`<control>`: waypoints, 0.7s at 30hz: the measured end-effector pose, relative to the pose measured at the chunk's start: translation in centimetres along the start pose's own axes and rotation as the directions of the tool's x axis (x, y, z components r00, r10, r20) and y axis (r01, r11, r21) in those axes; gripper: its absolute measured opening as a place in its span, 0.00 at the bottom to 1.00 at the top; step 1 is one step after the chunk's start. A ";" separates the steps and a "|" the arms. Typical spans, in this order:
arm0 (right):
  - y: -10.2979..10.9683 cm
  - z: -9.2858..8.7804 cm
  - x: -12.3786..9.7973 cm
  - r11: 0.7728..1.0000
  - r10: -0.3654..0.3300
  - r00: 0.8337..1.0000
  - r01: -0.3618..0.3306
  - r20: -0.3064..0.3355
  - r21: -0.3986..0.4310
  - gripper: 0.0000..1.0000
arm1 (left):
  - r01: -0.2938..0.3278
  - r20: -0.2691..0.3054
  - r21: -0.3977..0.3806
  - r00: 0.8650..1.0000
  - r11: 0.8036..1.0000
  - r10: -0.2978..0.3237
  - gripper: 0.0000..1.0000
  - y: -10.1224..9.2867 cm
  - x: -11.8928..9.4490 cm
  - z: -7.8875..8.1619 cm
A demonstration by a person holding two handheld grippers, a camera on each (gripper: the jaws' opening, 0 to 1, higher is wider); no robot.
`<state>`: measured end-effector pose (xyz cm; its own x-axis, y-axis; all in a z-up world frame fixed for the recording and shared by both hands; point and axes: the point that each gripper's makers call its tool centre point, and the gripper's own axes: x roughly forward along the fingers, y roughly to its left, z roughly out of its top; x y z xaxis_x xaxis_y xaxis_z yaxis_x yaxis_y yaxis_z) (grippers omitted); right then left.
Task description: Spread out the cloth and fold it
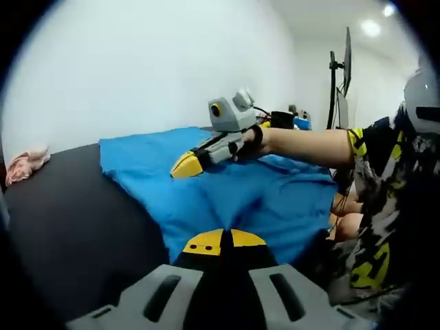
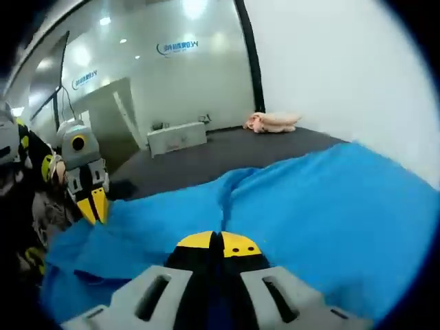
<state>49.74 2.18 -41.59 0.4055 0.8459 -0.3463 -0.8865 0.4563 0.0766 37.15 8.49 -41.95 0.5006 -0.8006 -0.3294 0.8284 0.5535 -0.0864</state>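
Left gripper view puts the crumpled bright blue cloth (image 1: 227,185) dead ahead at twelve o'clock of the left gripper (image 1: 223,242), whose yellow-tipped jaws stand pressed together, tips touching, with the cloth's near edge right at them; whether a fold is pinched between them cannot be told. The cloth lies on a dark matte tabletop (image 1: 69,213), only partly spread, with a ridge running up the middle and bare table out at nine o'clock. From this view its long axis seems to run from about ten o'clock toward three o'clock, the far corner pointing toward the white wall. The right gripper (image 1: 187,165) comes in from three o'clock, held by a hand (image 1: 251,141), its jaws closed and hovering over or touching the cloth's middle. In the right gripper view, that gripper's own jaws (image 2: 220,242) are likewise clenched over blue fabric, with a crease leading away at twelve o'clock. A small pink bundle of fabric (image 2: 273,122) lies well apart near the wall. The left gripper looks nearer the near hem, so pulling outward likely falls to it.
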 end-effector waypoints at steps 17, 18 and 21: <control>-4.8 1.3 -1.7 0.977 -0.212 0.974 0.214 0.080 -0.005 0.01 | -0.066 0.097 0.094 0.994 0.993 0.057 0.05 -0.5 -0.1 2.8; -3.4 1.8 -1.9 0.987 -0.152 0.984 0.155 0.091 -0.036 0.04 | -0.078 0.116 0.082 0.991 0.994 0.068 0.07 -0.2 -0.8 3.2; -2.5 1.4 -2.4 0.991 -0.116 0.992 0.118 0.039 -0.056 0.07 | -0.049 0.160 0.122 0.987 0.991 0.029 0.14 -1.1 -1.2 5.0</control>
<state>51.24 -0.64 -39.67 0.5140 0.7975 -0.3160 -0.8436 0.5368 -0.0176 36.89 7.68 -36.76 0.5584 -0.8104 -0.1772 0.8272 0.5600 0.0457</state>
